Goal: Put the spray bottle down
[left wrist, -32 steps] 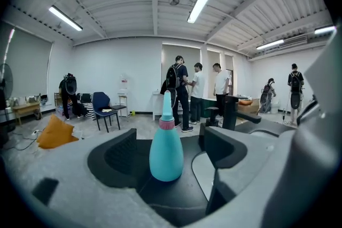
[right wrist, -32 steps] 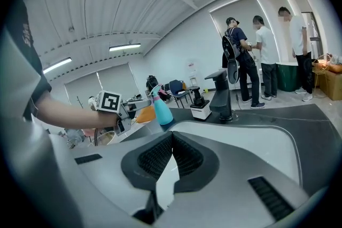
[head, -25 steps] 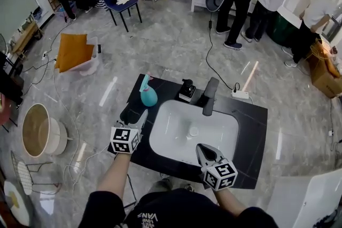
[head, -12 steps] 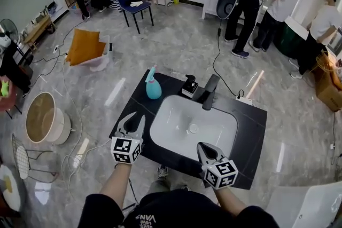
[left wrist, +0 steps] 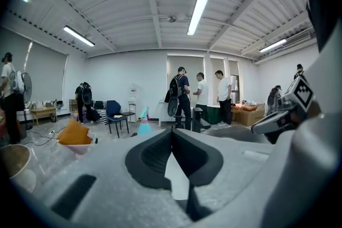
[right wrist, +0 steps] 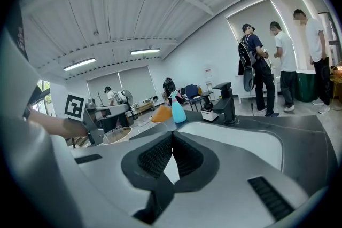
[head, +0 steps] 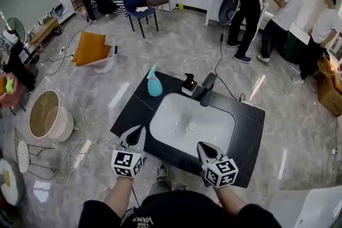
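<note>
Holding both tools low at the near edge of the black counter (head: 131, 113), I have nothing in either one. My left gripper (head: 133, 135) has its jaws pressed together with no gap between the pads and nothing caught there. My right gripper (head: 205, 150) is the same, its tips meeting over the near rim of the white sink (head: 160, 139). The spray bottle (head: 154, 83) stands upright on the counter at the far left corner of the sink. It is well apart from both grippers, with the dark tap (head: 207, 88) off to its right, so I judge it is already put down and free of my hold. It looks like a blue-green plastic bottle with a rounded body and a narrower neck under a pale trigger head. I would expect it to be light and fairly stiff, though the smooth, curved sides could slip between flat pads. I cannot tell how much liquid is in it, so its weight may sit low and shift a little if tipped. If I had to take it again, I would close on the neck just below the trigger head, or across the upper body, and keep it upright.
</note>
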Demonstrator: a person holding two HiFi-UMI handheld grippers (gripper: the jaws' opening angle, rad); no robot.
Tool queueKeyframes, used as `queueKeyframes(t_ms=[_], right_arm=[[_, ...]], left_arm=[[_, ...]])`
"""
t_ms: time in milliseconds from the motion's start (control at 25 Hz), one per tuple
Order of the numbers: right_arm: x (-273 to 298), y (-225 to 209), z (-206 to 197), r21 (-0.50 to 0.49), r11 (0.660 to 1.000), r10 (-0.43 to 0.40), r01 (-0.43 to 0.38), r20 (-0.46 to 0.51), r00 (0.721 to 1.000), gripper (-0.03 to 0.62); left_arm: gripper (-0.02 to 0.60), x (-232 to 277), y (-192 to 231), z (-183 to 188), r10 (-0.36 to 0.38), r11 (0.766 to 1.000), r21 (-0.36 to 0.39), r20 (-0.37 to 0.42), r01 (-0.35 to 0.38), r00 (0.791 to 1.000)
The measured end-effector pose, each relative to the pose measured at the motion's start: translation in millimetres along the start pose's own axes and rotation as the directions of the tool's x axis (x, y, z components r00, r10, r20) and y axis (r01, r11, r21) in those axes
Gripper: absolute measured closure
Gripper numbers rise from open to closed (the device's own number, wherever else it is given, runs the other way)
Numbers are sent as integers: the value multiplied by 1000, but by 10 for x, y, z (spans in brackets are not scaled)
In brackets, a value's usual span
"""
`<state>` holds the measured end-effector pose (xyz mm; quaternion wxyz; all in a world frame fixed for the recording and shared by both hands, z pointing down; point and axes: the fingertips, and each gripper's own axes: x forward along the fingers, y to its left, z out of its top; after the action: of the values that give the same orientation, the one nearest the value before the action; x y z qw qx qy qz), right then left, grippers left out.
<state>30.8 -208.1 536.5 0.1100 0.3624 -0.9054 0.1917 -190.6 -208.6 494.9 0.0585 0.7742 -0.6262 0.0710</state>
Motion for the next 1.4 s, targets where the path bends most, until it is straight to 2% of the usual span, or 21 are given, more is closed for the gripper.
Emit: queueKeyframes(t_ms=[520,760,1400], right_arm=[[-288,180,-170,-57,996,67,-69,-29,997,594],[-388,207,-268,-65,994,87,-89,-38,996,594],[-496,373,-443,-97,986,129,-134,-61,990,595]], left_arm=[[571,-546,-559,-230,3,998,-69,-27,-5,1000],[571,-733,-772,-285,13,996,-88,-14,-14,1000],[571,-1086,-937,-443,62,987,-149,-4,-61,998]])
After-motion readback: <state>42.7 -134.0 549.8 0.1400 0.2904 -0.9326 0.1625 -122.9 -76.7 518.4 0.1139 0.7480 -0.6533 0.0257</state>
